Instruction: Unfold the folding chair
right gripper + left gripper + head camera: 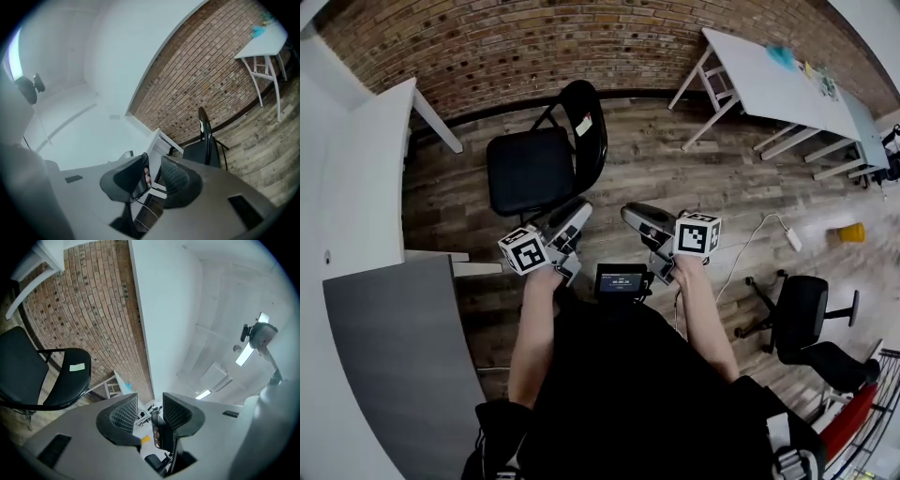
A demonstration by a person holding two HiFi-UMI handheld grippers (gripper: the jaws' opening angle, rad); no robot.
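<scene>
Wood floor [675, 178] before brick wall [534, 47]. Folding chair [530, 169] stands unfolded on floor, seat level, backrest upright, just ahead of both grippers. Left gripper [579, 208]: jaws apart, nothing between. Right gripper [630, 214]: jaws apart, empty, clear of chair.

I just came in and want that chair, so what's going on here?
A person holds a tool in each hand, facing the black folding chair. The chair already stands unfolded on the wood floor, seat down and backrest up. Neither the left tool nor the right tool touches it. Both have their jaws apart with nothing between them.
</scene>
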